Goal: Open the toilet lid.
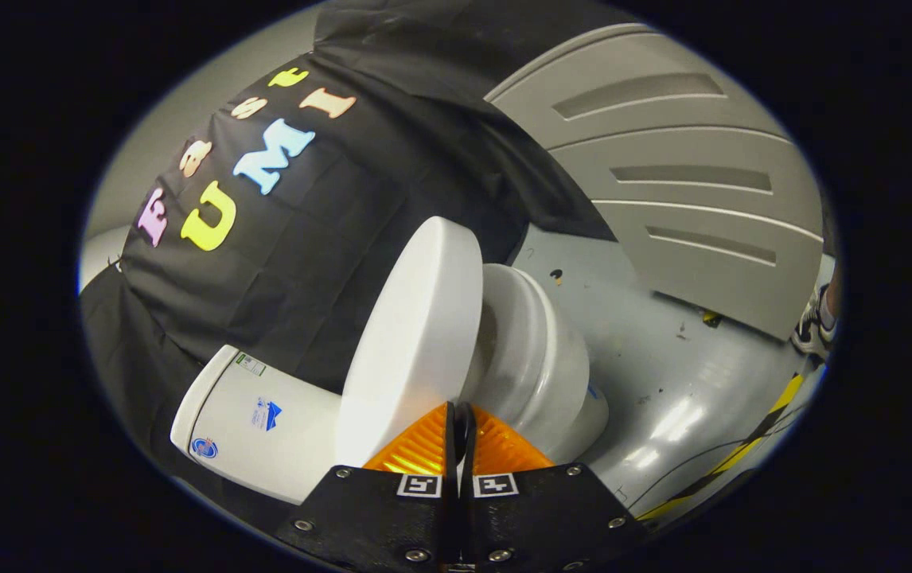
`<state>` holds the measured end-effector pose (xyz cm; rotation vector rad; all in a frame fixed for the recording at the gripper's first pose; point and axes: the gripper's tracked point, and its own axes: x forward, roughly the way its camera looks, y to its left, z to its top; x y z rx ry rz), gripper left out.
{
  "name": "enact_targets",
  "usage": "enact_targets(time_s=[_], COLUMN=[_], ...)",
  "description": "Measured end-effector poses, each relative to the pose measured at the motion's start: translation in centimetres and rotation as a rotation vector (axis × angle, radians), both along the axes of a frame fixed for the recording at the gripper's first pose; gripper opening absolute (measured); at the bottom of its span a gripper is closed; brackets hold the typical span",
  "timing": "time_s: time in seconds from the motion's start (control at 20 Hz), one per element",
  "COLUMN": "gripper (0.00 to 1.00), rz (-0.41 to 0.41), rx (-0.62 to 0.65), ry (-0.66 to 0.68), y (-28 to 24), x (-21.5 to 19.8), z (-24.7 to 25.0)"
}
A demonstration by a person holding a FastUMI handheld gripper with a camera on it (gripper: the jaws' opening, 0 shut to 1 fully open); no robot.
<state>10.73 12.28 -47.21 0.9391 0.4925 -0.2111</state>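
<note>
The grey floor (663, 374) spreads beyond the toilet, with a grey panelled wall (687, 191) behind it and a yellow-and-black stripe (750, 450) along its near side. The toilet bowl (539, 374) stands just ahead of the fingers, its tank (257, 426) set against the black cloth. The toilet lid (416, 334) is raised partway off the seat. The gripper (460, 414) has its fingers drawn narrow, pinching the lid's edge between them. A shoe (814, 322) shows at the floor's far side.
</note>
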Motion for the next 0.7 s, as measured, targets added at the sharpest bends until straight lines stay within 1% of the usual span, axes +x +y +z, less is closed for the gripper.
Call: enact_targets(time_s=[0.2,0.25,0.45,0.7], gripper=[0.00,0.00,0.00,0.00], rz=[0.071,0.080,0.068,0.135], rx=[-0.173,-0.194,-0.199,-0.313], ry=[-0.011,-0.006,-0.018,-0.030], y=[0.5,0.7,1.4,3.0], x=[-0.1,-0.1,0.2,1.0], z=[1.6,2.1,4.6,8.9])
